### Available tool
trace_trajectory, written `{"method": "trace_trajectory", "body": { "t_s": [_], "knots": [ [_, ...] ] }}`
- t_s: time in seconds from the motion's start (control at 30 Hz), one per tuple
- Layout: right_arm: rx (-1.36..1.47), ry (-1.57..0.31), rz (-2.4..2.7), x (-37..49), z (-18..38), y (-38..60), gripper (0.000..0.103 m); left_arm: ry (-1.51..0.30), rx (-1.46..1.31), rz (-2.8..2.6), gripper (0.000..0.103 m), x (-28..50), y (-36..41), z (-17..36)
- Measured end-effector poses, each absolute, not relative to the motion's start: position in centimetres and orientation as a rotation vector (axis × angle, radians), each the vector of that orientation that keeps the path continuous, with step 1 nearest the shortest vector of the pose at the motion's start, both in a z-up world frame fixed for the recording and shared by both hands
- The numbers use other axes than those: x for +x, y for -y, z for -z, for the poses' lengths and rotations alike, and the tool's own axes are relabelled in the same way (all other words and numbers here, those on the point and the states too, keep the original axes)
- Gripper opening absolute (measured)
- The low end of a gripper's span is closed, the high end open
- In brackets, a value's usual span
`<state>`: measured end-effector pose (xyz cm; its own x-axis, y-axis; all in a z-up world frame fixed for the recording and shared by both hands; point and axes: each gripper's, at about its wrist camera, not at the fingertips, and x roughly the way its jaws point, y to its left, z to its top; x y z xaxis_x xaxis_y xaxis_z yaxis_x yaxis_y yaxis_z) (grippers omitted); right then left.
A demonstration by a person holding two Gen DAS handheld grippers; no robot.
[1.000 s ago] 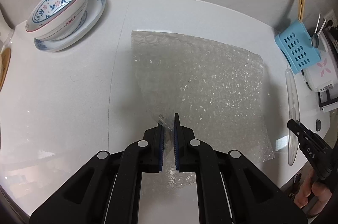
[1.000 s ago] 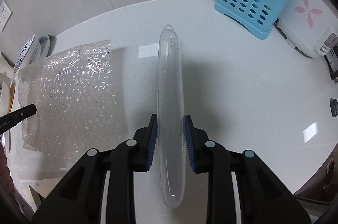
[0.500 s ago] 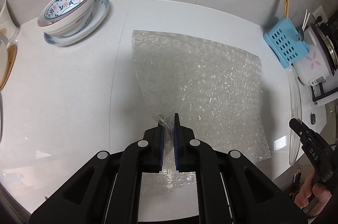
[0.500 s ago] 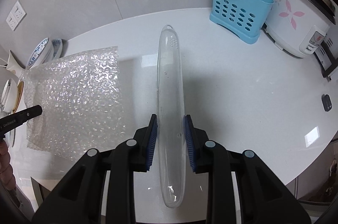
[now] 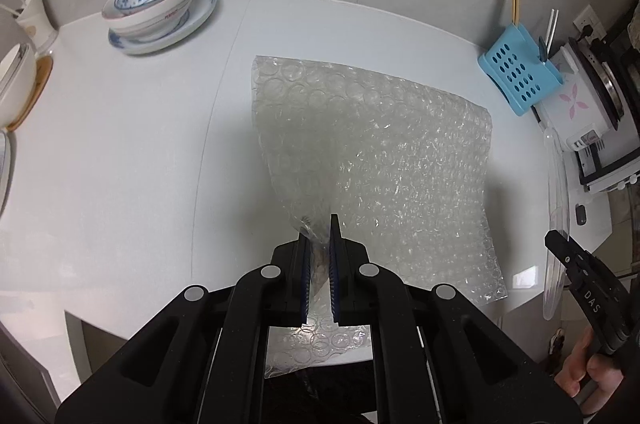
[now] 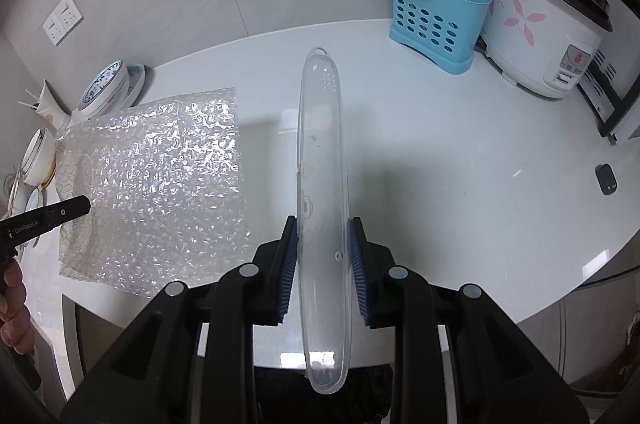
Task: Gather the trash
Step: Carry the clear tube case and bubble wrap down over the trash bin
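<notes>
Left hand-held gripper (image 5: 319, 256) is clenching bubble wrap (image 5: 376, 160) by its near edge, above the bench (image 5: 120, 152) | right hand-held gripper (image 6: 323, 256) is gripping clear case (image 6: 322, 184) mid-length, keeping it level | both seemingly trash for carrying off.

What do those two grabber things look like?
Both the left gripper and the right gripper are black plastic, with ridged blue pads and round silver bolts. Small white letters are printed on their sides. No cables or sleeves show.

One bubble wrap sheet (image 5: 372, 160), one clear plastic case (image 6: 322, 208), one blue utensil holder (image 6: 436, 24), one rice cooker (image 6: 548, 24), two grippers.
</notes>
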<state>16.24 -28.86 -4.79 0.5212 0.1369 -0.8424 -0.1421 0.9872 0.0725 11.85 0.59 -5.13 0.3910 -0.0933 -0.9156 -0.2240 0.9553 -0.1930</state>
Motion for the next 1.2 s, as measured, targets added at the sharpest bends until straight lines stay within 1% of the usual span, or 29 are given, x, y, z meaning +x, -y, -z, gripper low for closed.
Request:
{"method": "trace_trajectory", "body": {
  "t_s": [0.47, 0.93, 1.2],
  "knots": [
    [-0.034, -0.976, -0.21, 9.8, 4.6, 30.0, 0.024, -1.189, -0.353, -0.064, 0.007, 5.4, 3.0, 5.9],
    [-0.041, -0.963, -0.25, 3.6, 4.5, 31.2, 0.024, -1.217, -0.283, -0.029, 0.007, -0.5, 7.5, 6.4],
    [-0.04, -0.953, -0.261, 0.5, 4.5, 32.2, 0.024, -1.246, -0.239, -0.011, 0.007, -2.4, 9.8, 7.7]
  ]
}}
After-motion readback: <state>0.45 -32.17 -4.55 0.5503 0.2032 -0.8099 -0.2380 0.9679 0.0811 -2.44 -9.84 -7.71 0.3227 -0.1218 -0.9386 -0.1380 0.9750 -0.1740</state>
